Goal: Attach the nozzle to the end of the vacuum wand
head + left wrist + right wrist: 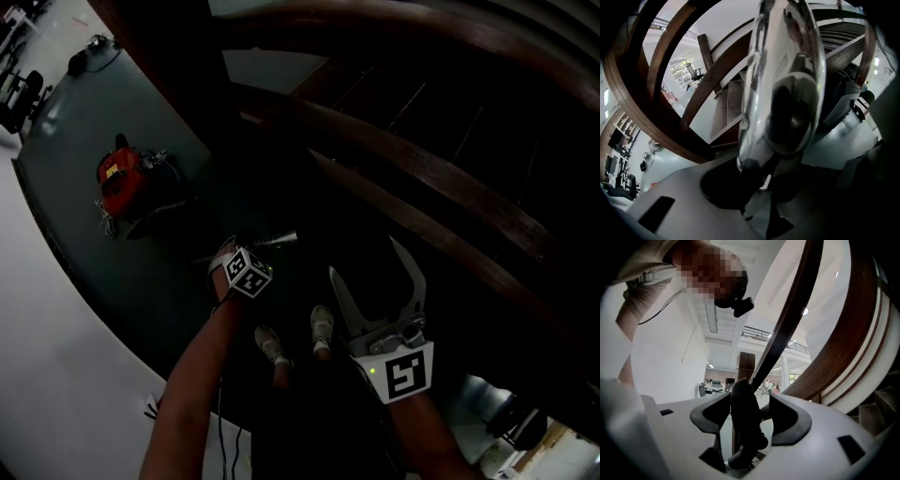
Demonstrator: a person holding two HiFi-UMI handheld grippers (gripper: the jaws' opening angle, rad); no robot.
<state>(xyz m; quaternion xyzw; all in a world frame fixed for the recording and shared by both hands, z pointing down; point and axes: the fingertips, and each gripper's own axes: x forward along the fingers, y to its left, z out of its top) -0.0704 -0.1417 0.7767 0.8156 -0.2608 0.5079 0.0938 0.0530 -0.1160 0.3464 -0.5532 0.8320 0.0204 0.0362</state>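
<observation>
The left gripper [761, 183] clamps the shiny wand [783, 70] (probably stiff, slippery; hold near its end); the right gripper [750, 416] stands open, a dark piece [743, 397] between.

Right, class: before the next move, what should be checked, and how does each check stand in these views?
1. Left gripper shut on the shiny wand: ok.
2. Right gripper gripping the dark piece between its fingers: not ok, fingers stand apart.
3. Dark piece joined to the wand's end: cannot tell.
4. Red vacuum lying apart from the person's shoes: ok.
</observation>
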